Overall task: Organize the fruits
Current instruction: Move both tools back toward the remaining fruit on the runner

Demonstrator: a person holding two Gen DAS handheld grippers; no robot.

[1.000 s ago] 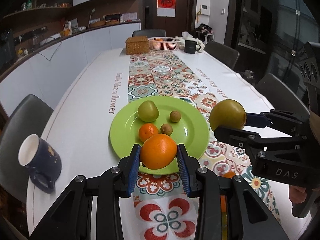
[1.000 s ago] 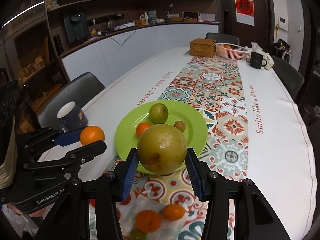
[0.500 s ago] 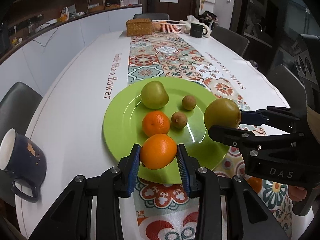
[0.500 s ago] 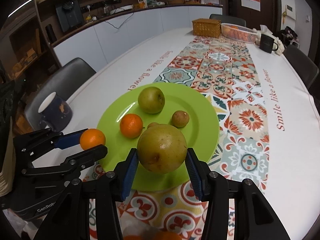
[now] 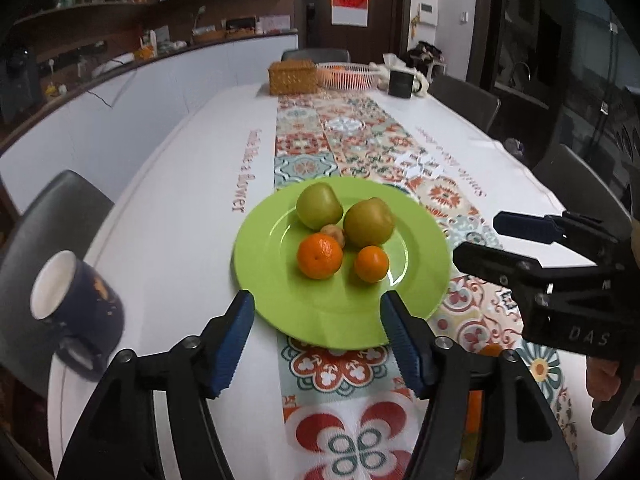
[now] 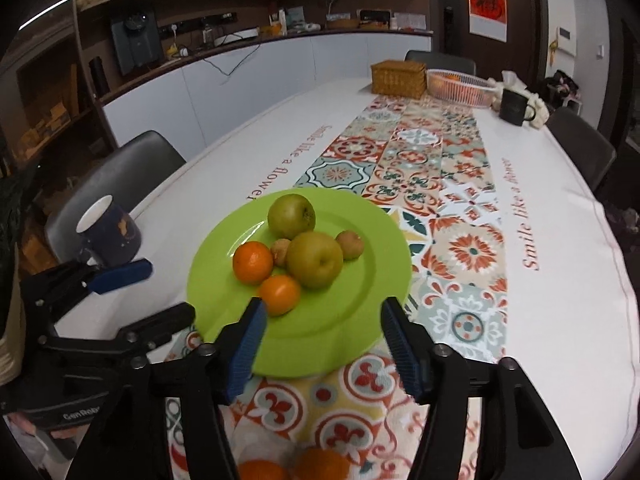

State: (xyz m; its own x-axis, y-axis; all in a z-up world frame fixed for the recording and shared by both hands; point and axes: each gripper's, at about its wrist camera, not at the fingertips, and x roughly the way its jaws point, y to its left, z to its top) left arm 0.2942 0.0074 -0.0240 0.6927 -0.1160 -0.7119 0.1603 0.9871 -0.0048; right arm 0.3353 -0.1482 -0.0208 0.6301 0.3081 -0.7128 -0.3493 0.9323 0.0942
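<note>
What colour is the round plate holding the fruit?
Bright lime green; the round plate shows best in the right wrist view.

Both wrist views close, forward-facing, sharing green plate (image 5: 280,300).

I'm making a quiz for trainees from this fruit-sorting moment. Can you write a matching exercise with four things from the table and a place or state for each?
Things:
1. navy mug
2. wicker box
3. left hand-held gripper
4. small brown fruit

Places or states:
A. far end of the table, beside the white basket
B. open, holding nothing
C. on the green plate, right of the near pear
D. on the white cloth, left of the plate

Pairs: 1-D, 2-A, 3-B, 4-C
</note>
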